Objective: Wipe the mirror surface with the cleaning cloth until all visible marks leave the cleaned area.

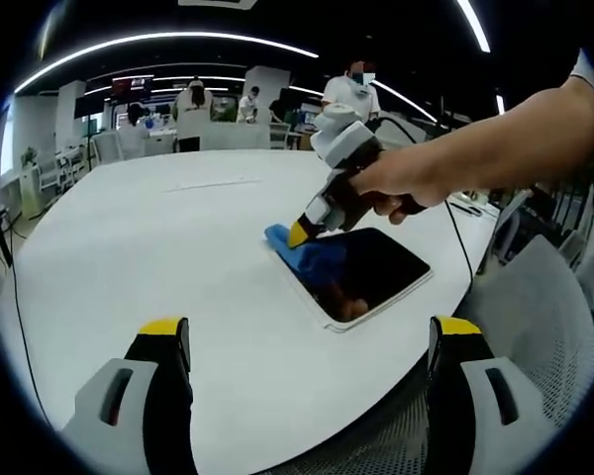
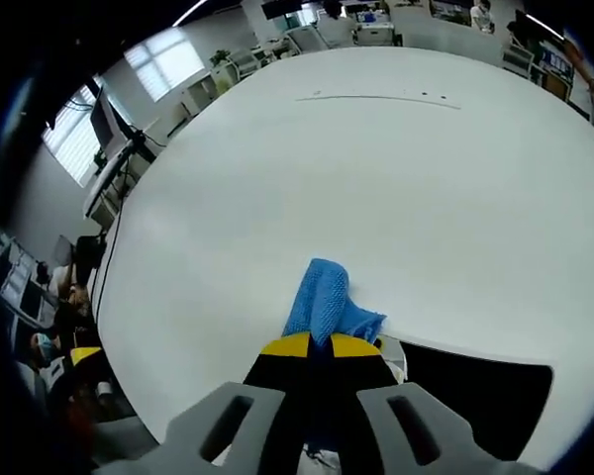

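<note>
A dark mirror [image 1: 376,269] with a white frame lies flat on the white table [image 1: 178,247]. A blue cleaning cloth [image 1: 302,252] rests across the mirror's far-left corner. In the left gripper view my right gripper [image 1: 299,234], held by a hand, presses down on the cloth. In the right gripper view its yellow-tipped jaws are closed on the blue cloth [image 2: 325,305], with my right gripper [image 2: 317,344] over the mirror [image 2: 475,396] edge. My left gripper [image 1: 307,332] stands open near the table's front edge, short of the mirror, nothing between its jaws.
The round white table spreads wide on the left and beyond the mirror. A mesh chair [image 1: 535,327] stands at the right by the table edge. People and desks [image 1: 218,109] fill the room behind. A cable [image 1: 465,247] runs off the table at the right.
</note>
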Demonstrator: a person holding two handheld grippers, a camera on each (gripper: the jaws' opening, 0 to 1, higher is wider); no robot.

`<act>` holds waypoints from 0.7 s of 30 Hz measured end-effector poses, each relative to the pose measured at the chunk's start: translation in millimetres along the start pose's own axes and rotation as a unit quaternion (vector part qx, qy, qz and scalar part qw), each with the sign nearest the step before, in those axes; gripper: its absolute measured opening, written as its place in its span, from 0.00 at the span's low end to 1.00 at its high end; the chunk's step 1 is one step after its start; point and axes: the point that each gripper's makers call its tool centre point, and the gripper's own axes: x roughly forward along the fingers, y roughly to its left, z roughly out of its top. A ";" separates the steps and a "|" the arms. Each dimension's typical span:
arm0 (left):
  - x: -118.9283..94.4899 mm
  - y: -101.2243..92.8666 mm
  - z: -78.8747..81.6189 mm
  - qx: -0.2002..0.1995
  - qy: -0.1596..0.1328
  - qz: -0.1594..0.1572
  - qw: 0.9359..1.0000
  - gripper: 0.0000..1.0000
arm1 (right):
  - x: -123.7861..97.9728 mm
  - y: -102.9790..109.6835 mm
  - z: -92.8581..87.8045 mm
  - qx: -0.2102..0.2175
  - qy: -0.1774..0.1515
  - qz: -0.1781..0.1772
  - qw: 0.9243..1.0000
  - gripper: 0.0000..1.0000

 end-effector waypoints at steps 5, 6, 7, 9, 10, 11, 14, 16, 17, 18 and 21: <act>0.6 1.2 -1.2 -0.002 0.002 0.002 1.000 0.99 | 5.1 -3.5 2.2 0.007 -0.005 -0.001 1.000 0.00; 0.8 0.6 -1.2 -0.005 0.001 0.000 1.000 0.99 | 5.1 -2.7 2.0 -0.001 -0.007 -0.005 1.000 0.00; 1.0 -0.1 -1.5 -0.007 0.001 -0.003 1.000 0.99 | 3.9 -2.0 1.5 -0.016 -0.010 -0.015 1.000 0.00; 1.5 0.8 -2.6 -0.003 0.004 -0.003 1.000 0.99 | 3.2 -0.4 0.2 -0.020 -0.014 -0.019 1.000 0.00; 1.2 0.6 -3.3 -0.004 0.006 -0.003 1.000 0.99 | 3.1 -1.2 0.6 -0.019 -0.015 -0.019 1.000 0.00; 1.0 0.7 -3.5 -0.004 0.007 -0.003 1.000 0.99 | 2.0 -1.2 0.4 -0.016 -0.015 -0.019 1.000 0.00; 1.3 0.4 -4.6 -0.002 0.010 -0.003 1.000 0.99 | 1.0 -0.8 -1.1 -0.011 -0.010 -0.018 1.000 0.00; 1.1 1.5 -4.1 -0.003 0.008 -0.001 1.000 0.99 | 0.1 0.0 -3.0 -0.012 -0.008 -0.017 1.000 0.00; 1.1 1.6 -4.0 -0.005 0.008 -0.001 1.000 0.99 | 0.5 0.0 -3.3 -0.013 -0.007 -0.017 1.000 0.00; 0.9 1.7 -3.9 -0.005 0.007 -0.001 1.000 0.99 | 0.4 0.2 -4.1 -0.014 -0.007 -0.017 1.000 0.00; 0.8 2.7 -3.5 -0.005 0.006 0.000 1.000 0.99 | -3.2 2.5 -7.3 -0.012 -0.005 -0.016 1.000 0.00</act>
